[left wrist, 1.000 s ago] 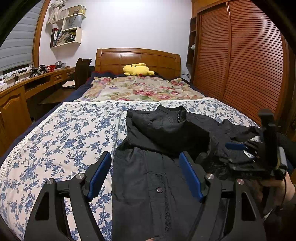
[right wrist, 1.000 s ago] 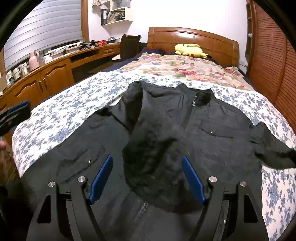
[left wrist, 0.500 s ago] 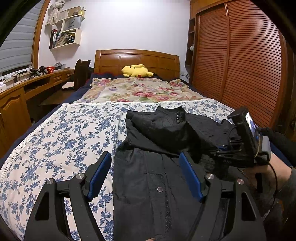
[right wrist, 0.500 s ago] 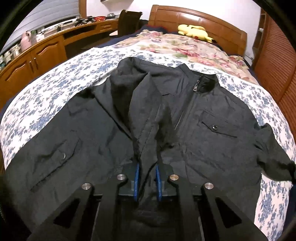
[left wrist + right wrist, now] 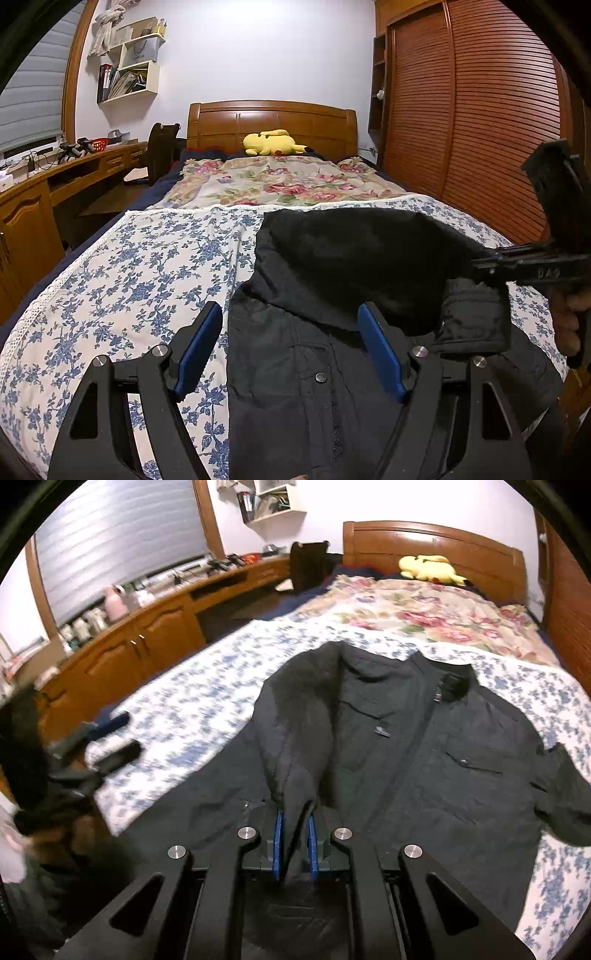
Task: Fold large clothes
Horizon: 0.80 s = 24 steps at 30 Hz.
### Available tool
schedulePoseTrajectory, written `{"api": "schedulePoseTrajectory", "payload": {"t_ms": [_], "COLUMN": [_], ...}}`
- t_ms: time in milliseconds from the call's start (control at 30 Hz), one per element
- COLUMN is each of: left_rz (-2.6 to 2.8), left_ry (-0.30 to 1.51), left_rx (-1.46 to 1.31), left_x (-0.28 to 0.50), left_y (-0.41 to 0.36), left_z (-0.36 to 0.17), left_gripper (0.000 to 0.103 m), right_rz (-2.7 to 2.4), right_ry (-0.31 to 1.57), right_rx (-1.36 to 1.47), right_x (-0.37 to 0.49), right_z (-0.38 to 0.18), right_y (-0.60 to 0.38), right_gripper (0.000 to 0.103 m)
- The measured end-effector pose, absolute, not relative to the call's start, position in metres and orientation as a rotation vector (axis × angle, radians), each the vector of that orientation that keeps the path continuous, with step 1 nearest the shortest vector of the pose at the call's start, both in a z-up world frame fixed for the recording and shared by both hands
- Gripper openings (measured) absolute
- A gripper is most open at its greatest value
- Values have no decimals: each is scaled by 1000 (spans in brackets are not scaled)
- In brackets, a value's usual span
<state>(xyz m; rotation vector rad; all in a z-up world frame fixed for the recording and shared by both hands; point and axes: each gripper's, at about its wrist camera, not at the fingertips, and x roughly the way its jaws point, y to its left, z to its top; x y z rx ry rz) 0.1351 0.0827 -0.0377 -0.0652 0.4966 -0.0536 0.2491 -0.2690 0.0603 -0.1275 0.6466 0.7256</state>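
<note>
A black jacket lies front up on the blue-flowered sheet. One sleeve is folded across the chest and raised off it. My right gripper is shut on that sleeve near the cuff, with cloth pinched between the blue pads. In the left wrist view the right gripper comes in from the right, a hand behind it, and the cuff hangs below it. My left gripper hovers open over the jacket's near left edge with nothing between its fingers. The other sleeve lies spread out to the right.
A flowered quilt and a yellow plush toy lie by the wooden headboard. A long wooden desk with a chair runs along the left. Louvred wardrobe doors stand close on the right.
My right gripper went from open around the folded sleeve to shut on it. It then lifted the sleeve off the jacket's chest. The left gripper stayed put and open.
</note>
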Motion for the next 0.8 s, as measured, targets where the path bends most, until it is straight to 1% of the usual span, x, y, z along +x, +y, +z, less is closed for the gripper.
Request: {"api": "schedulePoseTrajectory", "payload": {"t_ms": [200, 233, 300, 400, 433, 567, 600, 633, 800], "left_rz": [-57, -58, -63, -75, -79, -92, -95, -99, -104], "left_ry": [501, 500, 500, 503, 504, 508, 510, 513, 521], "left_rx": [-68, -68, -66, -65, -65, -62, -62, -61, -56], "left_x": [137, 137, 137, 138, 139, 140, 141, 142, 147], "left_y": [83, 83, 81, 78, 77, 71, 70, 68, 60], "left_z": [-39, -39, -40, -40, -40, -41, -42, -43, -44], "left_gripper": [77, 77, 77, 77, 77, 77, 77, 77, 77], "right_rz": [565, 504, 395, 298, 280, 263, 273, 287, 376], "right_ry": [701, 702, 711, 704, 701, 680, 676, 669, 655], "right_rx": [-114, -144, -170, -173, -162, -142, -141, -137, -172], "right_x": [281, 287, 299, 309, 310, 306, 303, 299, 290], "right_z": [30, 22, 9, -3, -5, -5, -5, -6, -9], "right_y": [-300, -306, -319, -341, -347, -356, -355, -354, -336], "right_gripper": [12, 17, 21, 22, 27, 36, 41, 44, 45]}}
